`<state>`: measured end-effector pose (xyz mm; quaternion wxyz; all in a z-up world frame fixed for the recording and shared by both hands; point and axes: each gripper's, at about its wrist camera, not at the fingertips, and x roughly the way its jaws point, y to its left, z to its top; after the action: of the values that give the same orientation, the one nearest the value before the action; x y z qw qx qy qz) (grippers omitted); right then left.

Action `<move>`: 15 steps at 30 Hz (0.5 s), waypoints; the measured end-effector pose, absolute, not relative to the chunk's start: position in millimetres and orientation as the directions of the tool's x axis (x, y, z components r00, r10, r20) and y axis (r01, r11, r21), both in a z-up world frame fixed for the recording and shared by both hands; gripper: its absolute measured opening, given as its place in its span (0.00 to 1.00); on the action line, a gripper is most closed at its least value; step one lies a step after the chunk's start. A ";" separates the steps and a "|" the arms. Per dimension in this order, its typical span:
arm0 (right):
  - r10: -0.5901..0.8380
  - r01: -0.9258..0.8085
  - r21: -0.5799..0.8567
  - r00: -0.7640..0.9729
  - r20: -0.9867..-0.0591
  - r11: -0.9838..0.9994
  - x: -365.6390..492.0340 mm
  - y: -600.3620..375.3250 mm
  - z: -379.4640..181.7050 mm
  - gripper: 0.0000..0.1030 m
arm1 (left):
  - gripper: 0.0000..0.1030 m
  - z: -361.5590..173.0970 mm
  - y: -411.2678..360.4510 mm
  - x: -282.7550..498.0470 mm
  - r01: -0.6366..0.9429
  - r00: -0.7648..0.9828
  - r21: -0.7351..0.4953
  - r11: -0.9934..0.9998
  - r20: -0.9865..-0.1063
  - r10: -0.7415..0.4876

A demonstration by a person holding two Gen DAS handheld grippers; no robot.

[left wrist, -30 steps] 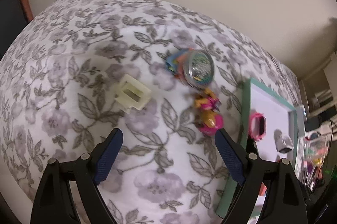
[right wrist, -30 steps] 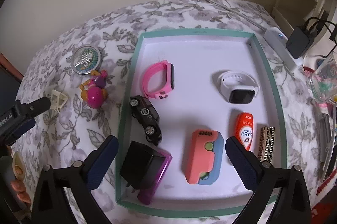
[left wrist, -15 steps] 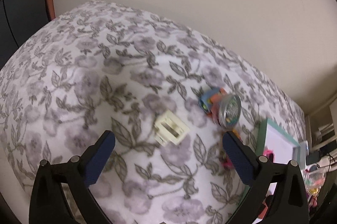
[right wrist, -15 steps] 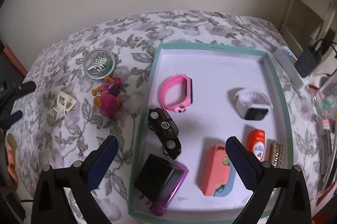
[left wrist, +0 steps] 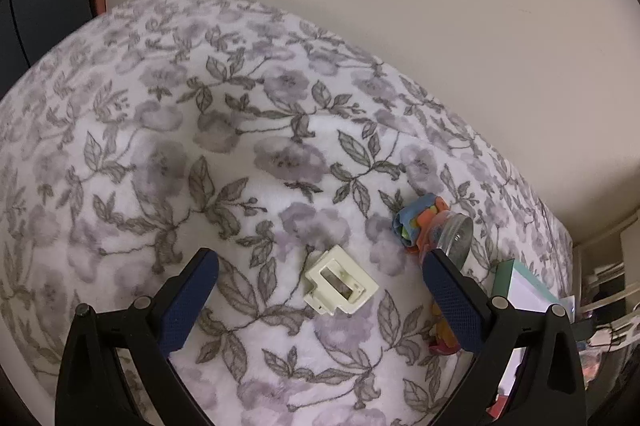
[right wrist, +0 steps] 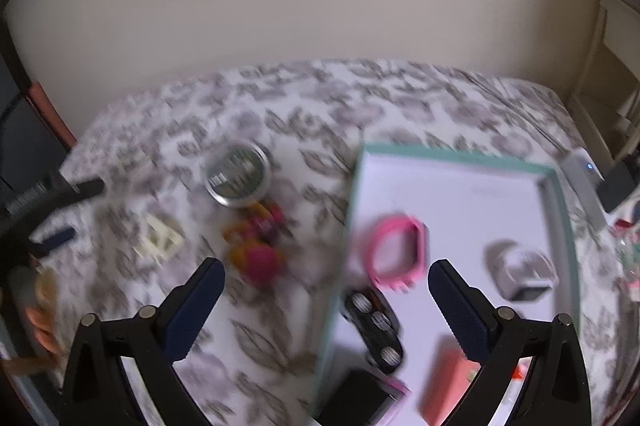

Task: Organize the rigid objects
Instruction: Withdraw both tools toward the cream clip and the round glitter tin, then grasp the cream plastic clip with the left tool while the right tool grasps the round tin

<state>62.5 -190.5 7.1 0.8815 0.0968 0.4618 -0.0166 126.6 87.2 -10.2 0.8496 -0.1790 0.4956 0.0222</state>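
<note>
both tongs, left (left wrist: 320,302) and right (right wrist: 326,306), hang spread and empty, the left over a cream clip (left wrist: 341,280) on the floral surface (left wrist: 168,145).

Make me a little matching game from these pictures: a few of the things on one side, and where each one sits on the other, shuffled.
Things:
1. pink watch
2. cream clip
3. round tin
4. black toy car

Places:
A. on the flowered cloth, between the open left tool's tips
B. in the tray, beside its near-left wall
C. on the cloth, just behind the pink toy
D. in the tray, behind the car

Pairs: 1-D, 2-A, 3-C, 4-B
</note>
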 end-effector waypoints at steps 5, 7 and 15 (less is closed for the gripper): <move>0.120 0.077 0.203 0.585 -0.802 0.976 91.4 -170.6 6.8 1.00 | 0.99 -23.9 91.7 139.5 -0.243 0.469 -0.290 0.926 -0.871 -0.150; 0.139 0.061 0.212 0.577 -0.805 0.975 103.0 -161.7 3.7 1.00 | 0.99 -30.1 91.0 145.1 -0.246 0.452 -0.290 0.925 -0.878 -0.155; 0.227 0.031 0.288 0.536 -0.813 0.957 144.7 -145.5 -25.4 0.95 | 0.98 -55.1 88.2 160.1 -0.277 0.380 -0.318 0.907 -0.903 -0.201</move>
<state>144.7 -145.5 -25.4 0.8660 0.1351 0.4781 0.0565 160.1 88.2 -55.1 0.8025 -0.2146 0.5562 0.0236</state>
